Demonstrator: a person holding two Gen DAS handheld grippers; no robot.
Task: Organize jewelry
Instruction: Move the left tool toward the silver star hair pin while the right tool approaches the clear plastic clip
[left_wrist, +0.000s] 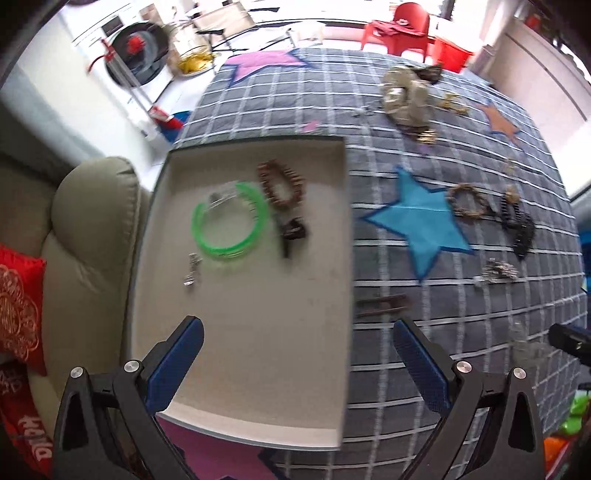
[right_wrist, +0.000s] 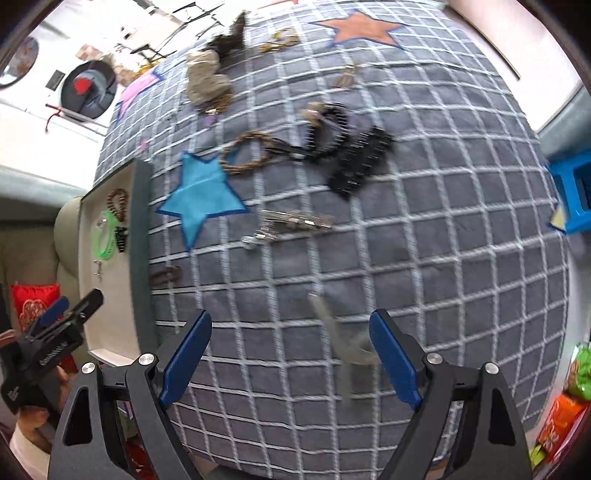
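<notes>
The left claw (left_wrist: 297, 356) hung over the near end of the tray (left_wrist: 258, 424), and its 2 blue fingers (left_wrist: 177, 369) were wide apart with nothing between them. Farther in the tray, from left to right, lay a small silver charm (left_wrist: 192, 271), a green hoop (left_wrist: 231, 221), a brown bead bracelet (left_wrist: 282, 184) and a dark clip (left_wrist: 291, 234). Just right of the tray, a brown hair clip (left_wrist: 380, 304) lay on the gray checked blanket (left_wrist: 461, 332), near the tip of the right finger.

The right claw (right_wrist: 290, 356) hung over the blanket, also wide open and holding nothing. A pale clear thing (right_wrist: 345, 343) lay between its fingers, close to the right one, but it was too blurry to name. Farther off lay a silver piece (right_wrist: 291, 223) beside a blue star (right_wrist: 201, 194), then a rope ring (right_wrist: 251, 151) and a black comb clip (right_wrist: 360, 162). A gold scrunchie (right_wrist: 207, 79) sat at the far end.

At the left edge of the right view, the left claw was seen beside the tray with a hand (right_wrist: 33, 413) under it, mostly cut off.
</notes>
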